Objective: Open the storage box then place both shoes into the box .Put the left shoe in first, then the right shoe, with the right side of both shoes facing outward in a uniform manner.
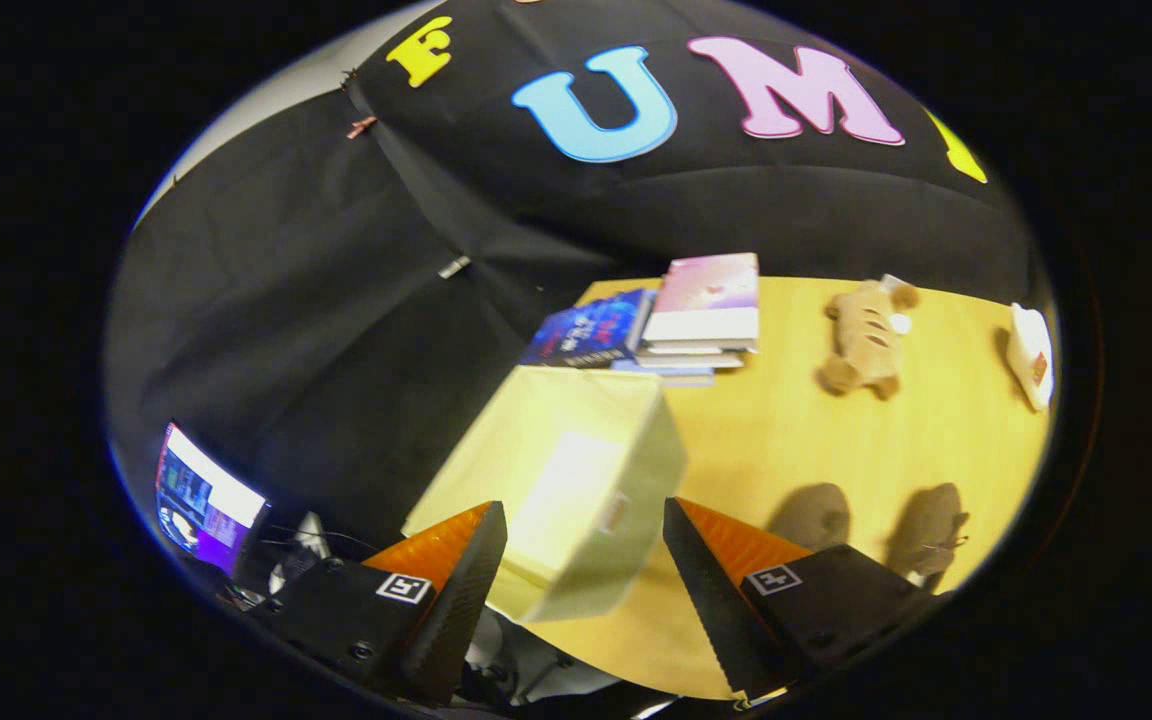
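Observation:
A pale cream storage box (566,480) with its lid down stands at the left end of the wooden table (796,420), just ahead of my fingers. My gripper (584,560) is open, its orange-and-black fingers (456,570) spread to either side of the box's near end without touching it. Two dark grey shoes (816,515) (926,530) lie side by side on the table to the right of the right finger. The view is tilted and a little blurred.
A stack of books (666,320) lies beyond the box. A tan plush toy (861,335) and a small white object (1031,355) sit further right on the table. A lit screen (206,500) stands off the table at the left.

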`<state>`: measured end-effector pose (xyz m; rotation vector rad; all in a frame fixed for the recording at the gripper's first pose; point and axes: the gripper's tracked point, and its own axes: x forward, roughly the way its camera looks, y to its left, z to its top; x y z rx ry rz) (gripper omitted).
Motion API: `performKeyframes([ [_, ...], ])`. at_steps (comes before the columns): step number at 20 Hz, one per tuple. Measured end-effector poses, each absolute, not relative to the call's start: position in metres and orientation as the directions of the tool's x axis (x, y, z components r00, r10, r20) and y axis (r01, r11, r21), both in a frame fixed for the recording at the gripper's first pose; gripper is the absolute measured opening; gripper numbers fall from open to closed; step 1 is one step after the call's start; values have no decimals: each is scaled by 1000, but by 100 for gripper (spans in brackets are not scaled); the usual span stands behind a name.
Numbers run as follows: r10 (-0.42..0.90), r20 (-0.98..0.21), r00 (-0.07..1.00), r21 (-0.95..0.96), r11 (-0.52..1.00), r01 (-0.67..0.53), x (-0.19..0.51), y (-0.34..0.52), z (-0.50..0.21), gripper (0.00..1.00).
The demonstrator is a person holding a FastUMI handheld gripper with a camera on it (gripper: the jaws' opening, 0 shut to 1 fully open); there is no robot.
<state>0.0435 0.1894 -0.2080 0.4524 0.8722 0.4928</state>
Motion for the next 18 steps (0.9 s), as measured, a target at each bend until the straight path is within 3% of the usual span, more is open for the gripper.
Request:
performKeyframes([
  [7,381,-786,486,383,918,-100,0,101,-308,93],
  [12,320,-850,419,339,940,-30,-9,85,-368,86],
  [16,317,-865,389,352,936,19,0,91,-399,78],
  [18,306,-871,384,344,938,33,5,93,-411,66],
])
